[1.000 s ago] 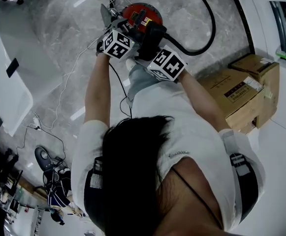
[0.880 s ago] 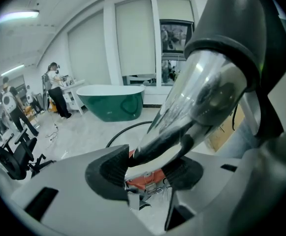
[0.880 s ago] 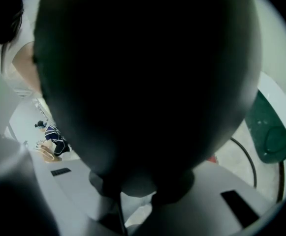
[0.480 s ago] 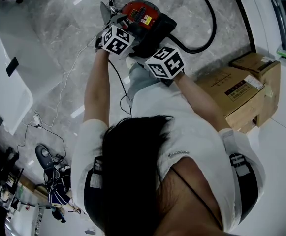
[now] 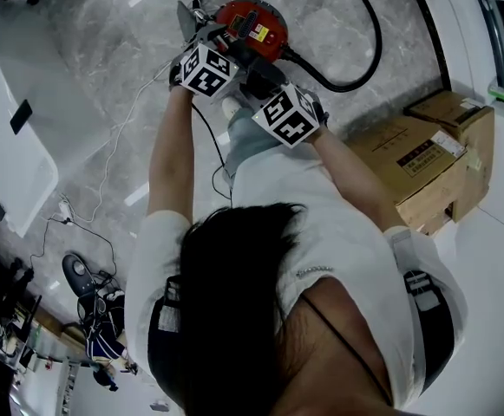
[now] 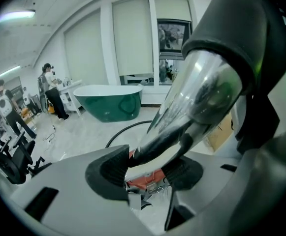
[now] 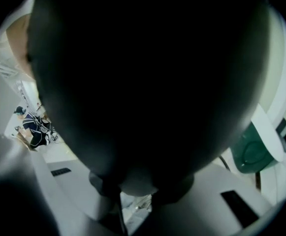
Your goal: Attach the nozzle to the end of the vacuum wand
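Down at twelve o'clock on the marble floor (image 5: 104,50) sits the red canister (image 5: 250,22), its black hose (image 5: 369,55) looping out toward two o'clock. My left gripper (image 5: 208,46) and right gripper (image 5: 265,78) meet at its six o'clock.

Left gripper view: my fingers clamp fairly wide on the vacuum wand (image 6: 202,92), a clear tube with a black collar running to one o'clock. It looks stiff and slick, so the collar is the safer hold.

Right gripper view: my fingers pinch narrowly on what I take for the nozzle (image 7: 143,73), which darkens the frame. It is probably light, rigid plastic.
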A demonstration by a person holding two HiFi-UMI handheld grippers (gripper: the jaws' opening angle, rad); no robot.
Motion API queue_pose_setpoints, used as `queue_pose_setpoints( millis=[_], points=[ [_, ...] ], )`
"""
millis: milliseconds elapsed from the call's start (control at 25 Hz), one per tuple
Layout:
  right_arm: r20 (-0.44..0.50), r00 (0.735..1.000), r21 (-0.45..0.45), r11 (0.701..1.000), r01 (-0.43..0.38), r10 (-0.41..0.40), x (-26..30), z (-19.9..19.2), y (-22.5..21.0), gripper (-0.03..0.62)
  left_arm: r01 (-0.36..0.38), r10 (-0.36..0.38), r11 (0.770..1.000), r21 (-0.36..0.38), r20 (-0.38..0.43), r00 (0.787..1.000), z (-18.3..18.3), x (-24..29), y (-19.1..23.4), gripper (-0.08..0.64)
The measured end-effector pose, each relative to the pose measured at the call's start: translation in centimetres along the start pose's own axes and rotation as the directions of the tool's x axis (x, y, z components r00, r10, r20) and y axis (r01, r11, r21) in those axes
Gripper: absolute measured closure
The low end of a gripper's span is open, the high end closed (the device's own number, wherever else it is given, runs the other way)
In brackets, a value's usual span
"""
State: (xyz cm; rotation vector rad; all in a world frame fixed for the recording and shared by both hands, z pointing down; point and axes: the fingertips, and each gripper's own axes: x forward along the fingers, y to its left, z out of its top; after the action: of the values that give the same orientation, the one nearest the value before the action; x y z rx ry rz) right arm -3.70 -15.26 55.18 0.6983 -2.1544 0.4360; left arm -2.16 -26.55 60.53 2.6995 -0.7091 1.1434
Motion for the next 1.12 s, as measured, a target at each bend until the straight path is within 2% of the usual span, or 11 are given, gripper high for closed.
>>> queue_pose_setpoints(
  millis=[120,200,400,600,720,880,1000,1120],
  points=[
    [0.005,1.000,-0.017,1.000,0.000,0.000,0.2,0.1,0.1,0.483,0.000,0.000,1.000,-0.002,0.009,1.000,-0.2,-0.1,0.2,0.370],
    [0.008,1.000,0.004,1.000,-0.026,0.026,0.4,0.2,0.3,0.471,-0.002,0.002,1.000,-0.017,0.023,1.000,-0.2,-0.1,0.3,0.368],
    [0.041,0.993,0.127,0.985,-0.117,0.113,0.4,0.3,0.9,0.397,-0.003,0.004,0.999,-0.040,0.037,0.999,-0.4,-0.1,0.4,0.364],
    [0.065,0.987,0.124,0.980,-0.154,0.147,0.0,0.1,1.6,0.342,-0.002,0.004,0.999,-0.041,0.040,0.999,-0.3,0.0,0.2,0.364],
    [0.086,0.985,0.151,0.976,-0.160,0.148,-0.4,-0.2,1.3,0.316,-0.006,0.008,0.999,-0.042,0.042,0.999,-0.3,0.1,0.1,0.362],
    [0.135,0.981,0.141,0.977,-0.157,0.139,-2.1,-0.7,0.7,0.304,-0.004,0.004,1.000,-0.014,0.032,0.999,-0.3,0.3,-0.4,0.362],
    [0.164,0.978,0.191,0.969,-0.157,0.126,-3.4,-1.3,0.0,0.295,0.001,-0.001,1.000,-0.006,0.032,0.999,-0.2,0.6,-0.8,0.362],
    [0.155,0.981,0.200,0.969,-0.146,0.116,-4.6,-2.1,-0.5,0.290,0.006,-0.006,1.000,0.007,0.029,1.000,0.0,1.0,-1.3,0.362]
  ],
)
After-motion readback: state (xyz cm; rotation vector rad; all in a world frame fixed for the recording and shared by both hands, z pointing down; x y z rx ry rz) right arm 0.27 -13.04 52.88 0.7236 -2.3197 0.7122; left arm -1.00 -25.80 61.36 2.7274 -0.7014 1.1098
